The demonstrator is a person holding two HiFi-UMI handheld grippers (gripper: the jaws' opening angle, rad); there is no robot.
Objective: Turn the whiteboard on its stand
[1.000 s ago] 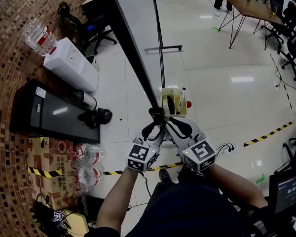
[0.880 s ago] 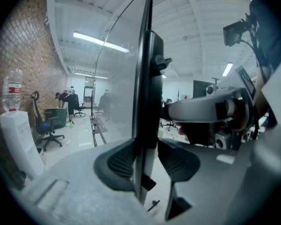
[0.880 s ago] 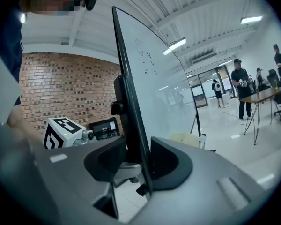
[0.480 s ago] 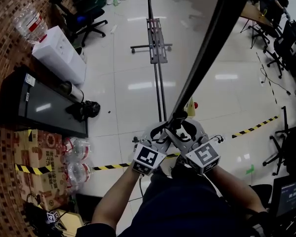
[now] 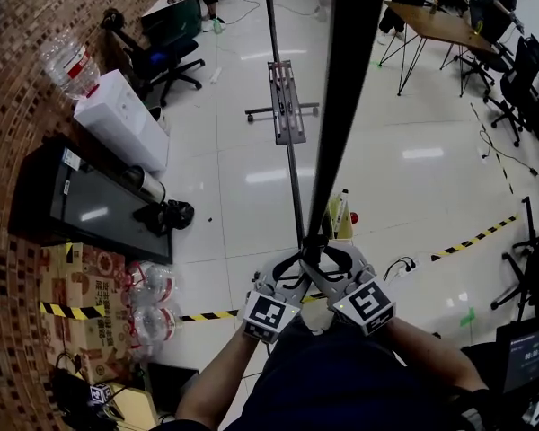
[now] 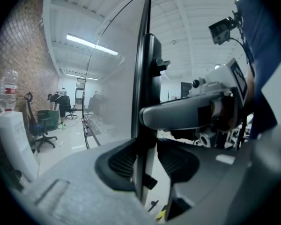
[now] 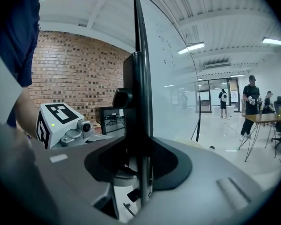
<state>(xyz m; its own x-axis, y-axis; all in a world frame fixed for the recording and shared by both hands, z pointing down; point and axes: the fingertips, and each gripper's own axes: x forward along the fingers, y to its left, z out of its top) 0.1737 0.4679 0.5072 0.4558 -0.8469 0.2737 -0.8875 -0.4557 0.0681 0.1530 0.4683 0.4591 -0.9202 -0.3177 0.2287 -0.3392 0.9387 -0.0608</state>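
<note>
The whiteboard (image 5: 346,88) is edge-on to the head camera right now, dead centre over the floor. Its long edge runs straight away and leans just a hair right. A second ago that edge slanted off left, and half a second ago it leaned well right. There's one board, one stand (image 5: 285,110) just left of it, and two grippers. The left gripper (image 5: 298,260) just tightened a touch and pinches the board's near edge. The right gripper (image 5: 327,260) has been closing in too, pads on the same edge.
</note>
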